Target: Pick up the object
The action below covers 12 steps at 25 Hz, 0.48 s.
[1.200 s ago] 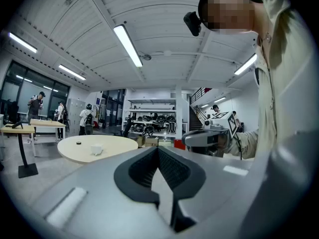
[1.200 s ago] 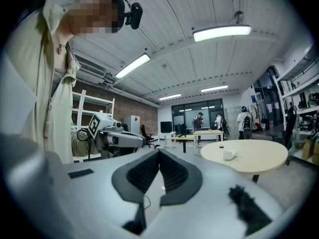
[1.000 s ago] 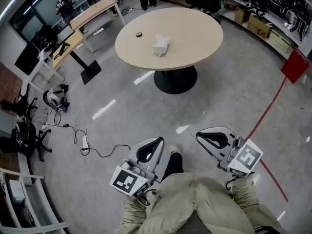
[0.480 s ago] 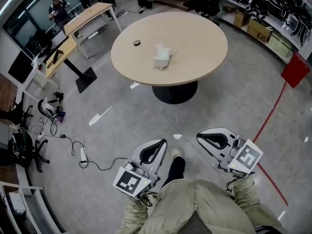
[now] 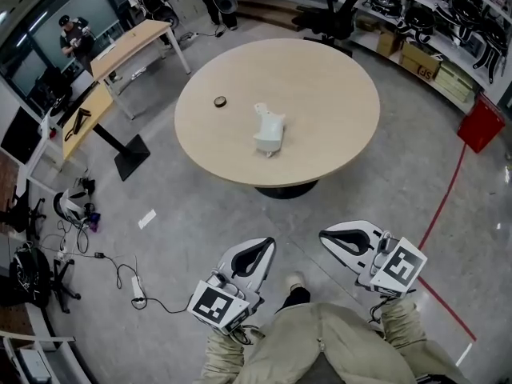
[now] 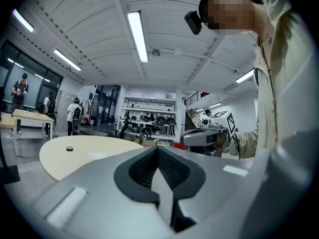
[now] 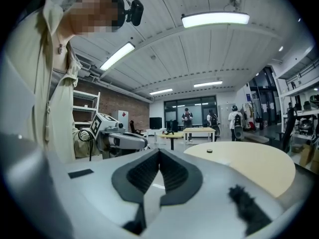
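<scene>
A white object (image 5: pixel 269 130) stands near the middle of a round beige table (image 5: pixel 336 86), with a small dark disc (image 5: pixel 220 102) to its left. Both grippers hover low over the floor, close to the person's legs and well short of the table. My left gripper (image 5: pixel 258 250) is shut with nothing in it; its jaws (image 6: pixel 158 151) meet in the left gripper view. My right gripper (image 5: pixel 340 233) is also shut and empty, its jaws (image 7: pixel 159 156) pressed together. The disc (image 6: pixel 70 148) shows on the tabletop (image 6: pixel 94 156) in the left gripper view, and again as the disc (image 7: pixel 210 151) in the right one.
Wooden desks (image 5: pixel 120 50) and a standing person (image 5: pixel 74 34) are at the far left. Cables and a power strip (image 5: pixel 138 290) lie on the floor at the left. Shelves of gear (image 5: pixel 432 14), a red box (image 5: pixel 482 123) and a red floor line (image 5: pixel 440 206) are at the right.
The table has come nearer and lower in the head view as the person walks toward it. Both grippers stay shut at the person's waist.
</scene>
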Motion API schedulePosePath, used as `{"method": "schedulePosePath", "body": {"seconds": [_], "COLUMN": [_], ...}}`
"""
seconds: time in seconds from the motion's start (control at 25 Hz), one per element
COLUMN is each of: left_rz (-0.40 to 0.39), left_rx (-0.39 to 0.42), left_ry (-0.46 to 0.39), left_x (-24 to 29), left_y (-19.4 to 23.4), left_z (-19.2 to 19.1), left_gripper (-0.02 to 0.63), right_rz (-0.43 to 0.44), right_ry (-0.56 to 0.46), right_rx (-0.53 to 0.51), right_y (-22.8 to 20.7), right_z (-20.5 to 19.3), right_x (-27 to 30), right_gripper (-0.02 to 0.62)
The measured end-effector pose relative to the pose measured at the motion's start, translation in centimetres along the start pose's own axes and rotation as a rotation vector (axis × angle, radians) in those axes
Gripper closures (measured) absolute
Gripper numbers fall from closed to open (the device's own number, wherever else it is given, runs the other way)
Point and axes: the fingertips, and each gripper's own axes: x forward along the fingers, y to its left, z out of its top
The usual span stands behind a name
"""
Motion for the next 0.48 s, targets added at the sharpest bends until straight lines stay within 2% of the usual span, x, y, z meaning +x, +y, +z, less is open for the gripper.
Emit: {"method": "schedulePosePath", "body": {"seconds": [0.2,0.48], "left_rz": [-0.022,-0.020], "left_rx": [-0.032,-0.063], "left_ry": [0.026,0.031], "left_x": [1.6,3.8], "left_y": [3.5,6.6], "left_z": [-0.4,-0.4], "left_gripper": [0.601,0.601], "right_rz": [-0.026,-0.003], "right_ry": [0.005,0.046], "right_rx": [0.017,0.044], "right_y": [-3.2,-5.8], "right_z": [0.0,-1.2], "right_x": [2.7,5.5], "right_gripper": [0.592,0.592]}}
